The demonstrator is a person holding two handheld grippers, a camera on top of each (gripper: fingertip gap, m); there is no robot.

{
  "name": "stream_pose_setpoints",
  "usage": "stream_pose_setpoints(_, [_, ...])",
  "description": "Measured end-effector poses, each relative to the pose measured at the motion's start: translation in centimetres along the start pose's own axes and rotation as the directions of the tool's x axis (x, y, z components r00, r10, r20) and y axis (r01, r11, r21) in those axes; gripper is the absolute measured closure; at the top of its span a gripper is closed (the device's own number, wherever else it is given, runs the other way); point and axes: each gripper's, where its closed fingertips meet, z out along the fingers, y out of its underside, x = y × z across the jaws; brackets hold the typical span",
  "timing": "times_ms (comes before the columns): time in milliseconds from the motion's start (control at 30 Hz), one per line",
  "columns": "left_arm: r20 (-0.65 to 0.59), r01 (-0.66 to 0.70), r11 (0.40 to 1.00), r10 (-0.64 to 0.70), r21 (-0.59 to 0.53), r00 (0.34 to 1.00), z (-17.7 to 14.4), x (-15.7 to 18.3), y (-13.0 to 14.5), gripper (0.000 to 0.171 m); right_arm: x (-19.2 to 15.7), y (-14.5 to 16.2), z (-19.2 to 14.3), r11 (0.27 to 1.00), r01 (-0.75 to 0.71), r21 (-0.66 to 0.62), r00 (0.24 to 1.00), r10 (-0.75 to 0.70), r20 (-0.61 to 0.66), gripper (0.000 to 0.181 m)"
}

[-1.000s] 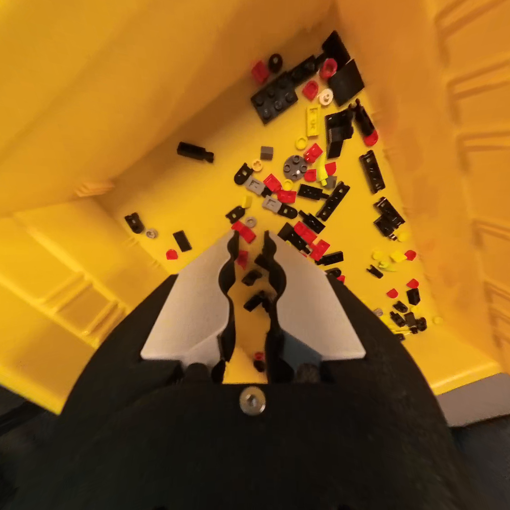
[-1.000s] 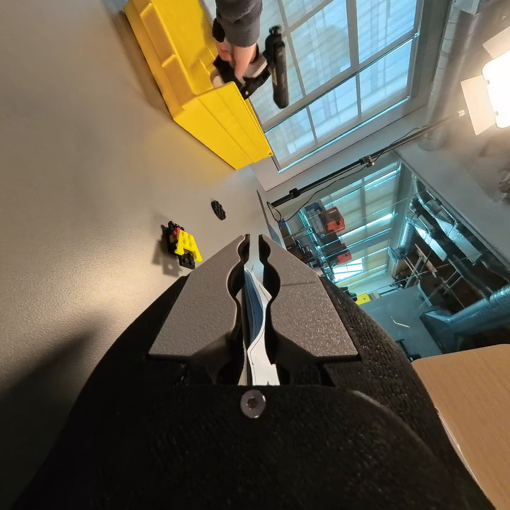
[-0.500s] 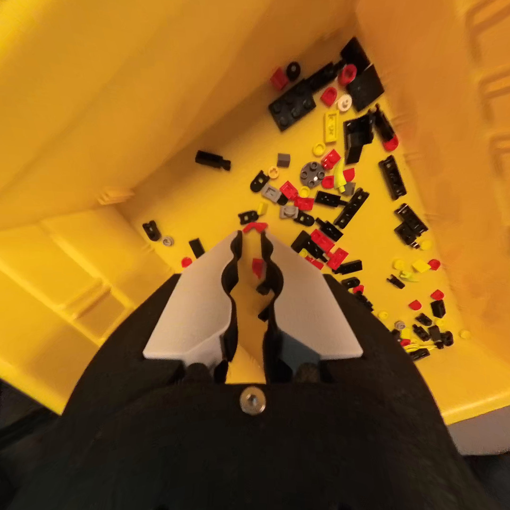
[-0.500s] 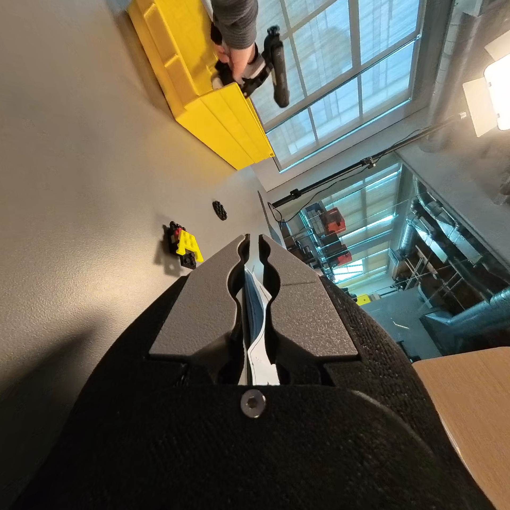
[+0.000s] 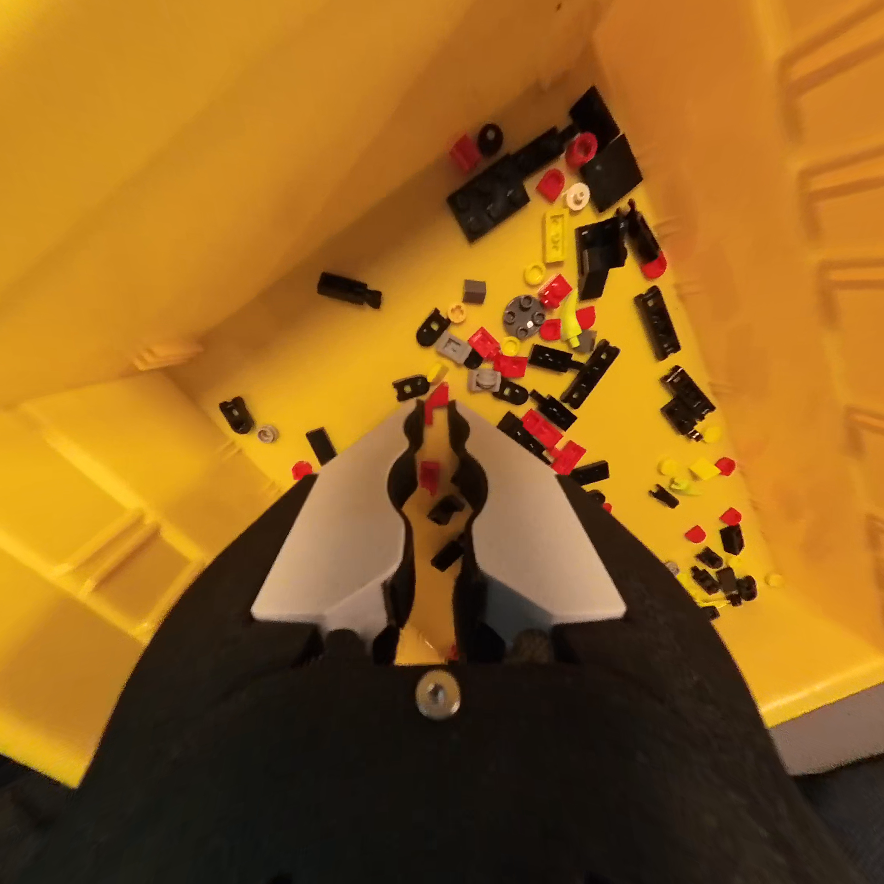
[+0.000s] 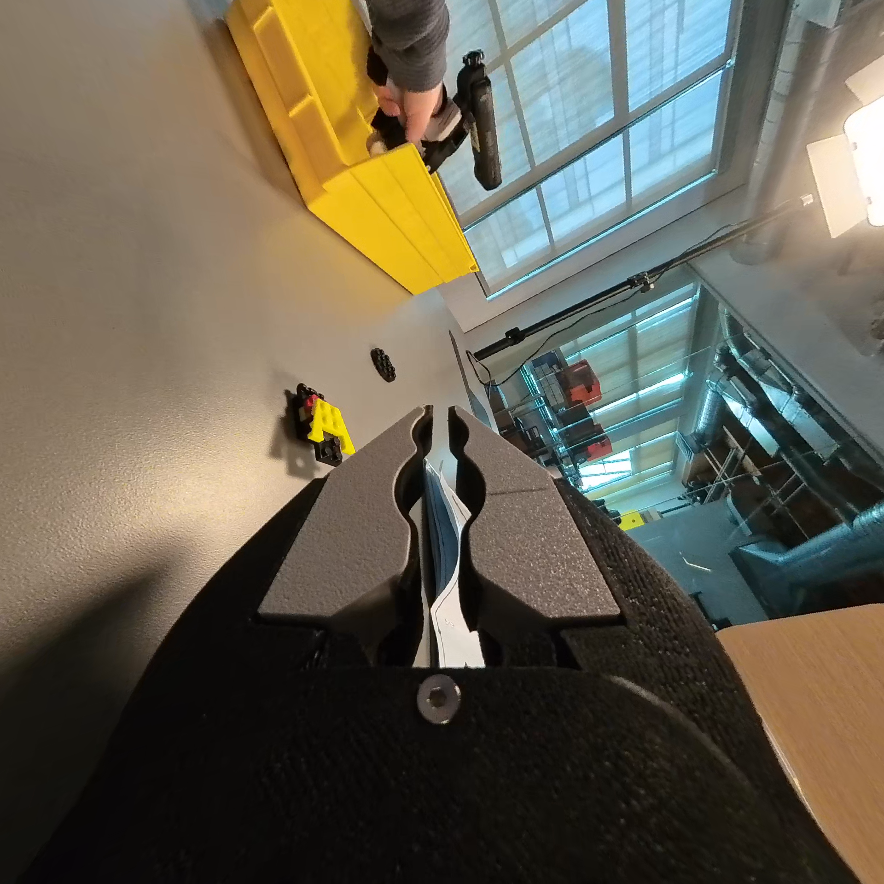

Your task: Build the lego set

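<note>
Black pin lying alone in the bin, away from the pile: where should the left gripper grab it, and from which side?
Probably across the thick middle of the black pin, coming down from above with the left gripper turned so its fingers close on the two long sides. The pin lies flat on the bin floor with both long sides free. Its right end is narrower and offers less hold.

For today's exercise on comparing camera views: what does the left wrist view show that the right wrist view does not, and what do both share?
Only the left wrist view shows the loose red, black and grey pieces on the bin floor, with the left gripper above them. Only the right wrist view shows the part-built model on the table, a black round piece, the right gripper and windows. Both show the yellow bin.
</note>
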Motion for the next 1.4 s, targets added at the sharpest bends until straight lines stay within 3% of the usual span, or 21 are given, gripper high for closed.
stream_pose_setpoints(200, [0.026,-0.065,0.998,0.065,0.026,0.998,-1.1,0.9,0.0,0.163,0.0,0.0,0.0,1.000,0.003,0.001,1.000,-0.003,-0.003,0.177])
stream_pose_setpoints(300, [0.055,-0.180,0.958,0.173,0.222,0.983,-4.8,4.7,-1.6,0.164,0.1,0.1,0.1,1.000,0.003,-0.002,1.000,-0.003,-0.004,0.177])
stream_pose_setpoints(367, [0.080,-0.297,0.876,0.289,0.379,0.954,-8.2,9.5,-2.2,0.163,0.0,0.1,0.2,1.000,0.003,-0.002,1.000,-0.003,-0.003,0.177])
stream_pose_setpoints(467, [0.136,-0.485,0.685,0.499,0.543,0.856,-12.2,18.3,-1.0,0.163,0.0,0.1,0.2,1.000,0.001,0.001,1.000,-0.001,0.000,0.177])
stream_pose_setpoints(567, [0.098,-0.624,0.480,0.739,0.617,0.667,-12.3,27.7,2.7,0.163,0.0,0.1,0.3,1.000,0.003,0.004,1.000,-0.003,0.003,0.178])
stream_pose_setpoints(633, [0.010,-0.638,0.447,0.814,0.627,0.580,-10.5,31.8,5.1,0.163,-0.1,0.1,0.4,1.000,0.003,0.004,1.000,-0.003,0.007,0.177])
stream_pose_setpoints(700, [-0.117,-0.649,0.480,0.846,0.590,0.519,-7.5,34.5,7.2,0.163,-0.2,0.1,0.4,1.000,0.007,0.005,1.000,-0.007,0.010,0.177])
stream_pose_setpoints(800, [-0.213,-0.666,0.529,0.840,0.526,0.499,-3.7,35.8,8.5,0.163,-0.3,0.0,0.5,1.000,0.011,0.007,1.000,-0.011,0.015,0.177])
stream_pose_setpoints(867, [-0.227,-0.677,0.531,0.842,0.510,0.490,-2.5,36.1,8.8,0.163,-0.3,0.0,0.5,1.000,0.013,0.009,1.000,-0.013,0.017,0.177])
stream_pose_setpoints(1000, [-0.179,-0.738,0.505,0.859,0.447,0.479,-0.6,35.5,9.5,0.163,-0.4,0.1,0.8,1.000,0.011,0.007,1.000,-0.011,0.023,0.177])
stream_pose_setpoints(1167, [-0.245,-0.700,0.562,0.825,0.440,0.508,0.0,35.3,10.0,0.149,-0.4,0.2,0.9,1.000,0.010,0.004,1.000,-0.010,0.022,0.177])
stream_pose_setpoints(1267, [-0.253,-0.648,0.577,0.810,0.497,0.528,-1.8,34.8,9.7,0.143,-0.4,0.2,0.9,1.000,0.014,0.007,1.000,-0.014,0.020,0.177])
stream_pose_setpoints(1400, [-0.107,-0.534,0.508,0.785,0.676,0.610,-9.3,31.2,7.3,0.143,-0.3,0.2,1.0,1.000,0.013,0.007,1.000,-0.013,0.015,0.177])
